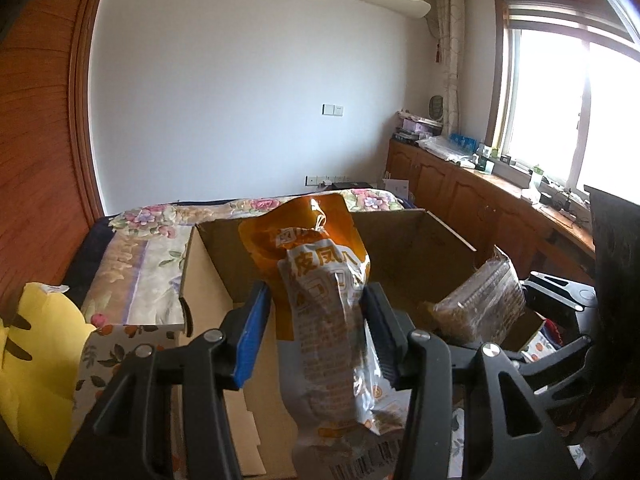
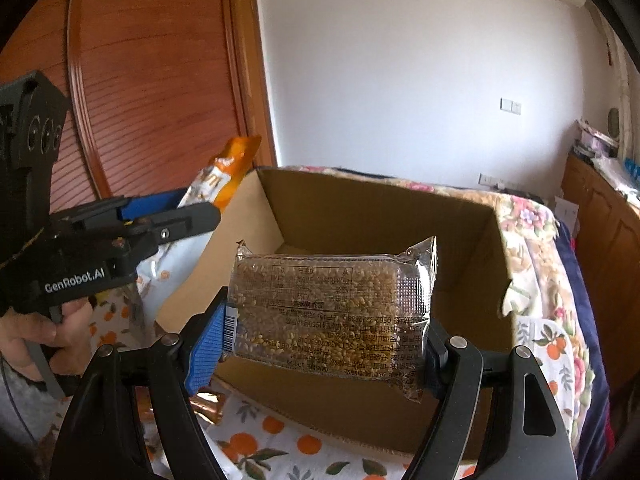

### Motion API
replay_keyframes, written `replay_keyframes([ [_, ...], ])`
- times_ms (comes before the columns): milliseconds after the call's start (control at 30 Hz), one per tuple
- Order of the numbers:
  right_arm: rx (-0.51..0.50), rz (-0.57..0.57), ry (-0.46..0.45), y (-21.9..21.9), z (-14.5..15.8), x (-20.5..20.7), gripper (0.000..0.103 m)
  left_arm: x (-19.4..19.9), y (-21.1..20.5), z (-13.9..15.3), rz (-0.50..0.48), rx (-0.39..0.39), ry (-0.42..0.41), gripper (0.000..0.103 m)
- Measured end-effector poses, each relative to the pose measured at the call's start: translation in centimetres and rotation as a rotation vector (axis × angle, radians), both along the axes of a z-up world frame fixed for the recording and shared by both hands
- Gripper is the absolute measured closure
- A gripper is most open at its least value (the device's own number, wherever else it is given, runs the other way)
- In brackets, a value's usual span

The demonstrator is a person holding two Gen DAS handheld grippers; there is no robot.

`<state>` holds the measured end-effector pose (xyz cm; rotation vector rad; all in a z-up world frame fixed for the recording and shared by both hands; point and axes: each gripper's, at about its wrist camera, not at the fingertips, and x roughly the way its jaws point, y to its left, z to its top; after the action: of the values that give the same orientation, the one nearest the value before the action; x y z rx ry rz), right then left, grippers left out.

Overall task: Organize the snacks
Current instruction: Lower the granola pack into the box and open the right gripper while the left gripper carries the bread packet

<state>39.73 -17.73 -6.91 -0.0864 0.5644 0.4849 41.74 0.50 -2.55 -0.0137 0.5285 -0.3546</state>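
Each hand-held gripper pinches a snack (orange pouch (image 1: 320, 264) left, grain bar (image 2: 332, 308) right) above floral bedding (image 1: 140, 264).

The cardboard box (image 2: 384, 216) stood open-topped, its inside mostly bare, so there was room to enter from above. Its upright walls barred the sides. The left claw (image 2: 188, 210) and its orange packet (image 2: 224, 176) crowded the box's left edge.

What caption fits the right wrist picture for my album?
Right gripper holds a clear grain-bar pack above an open cardboard box.
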Motion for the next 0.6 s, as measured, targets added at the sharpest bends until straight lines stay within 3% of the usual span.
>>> replay_keyframes([
  [333,-0.032,-0.015,0.047,0.5,-1.8,1.3,0.021,0.5,-0.4,-1.2,0.003,0.028,0.018,0.050],
  [600,-0.045,-0.041,0.020,0.2,-0.6,0.5,0.016,-1.1,0.2,-0.3,0.017,0.042,0.008,0.049],
])
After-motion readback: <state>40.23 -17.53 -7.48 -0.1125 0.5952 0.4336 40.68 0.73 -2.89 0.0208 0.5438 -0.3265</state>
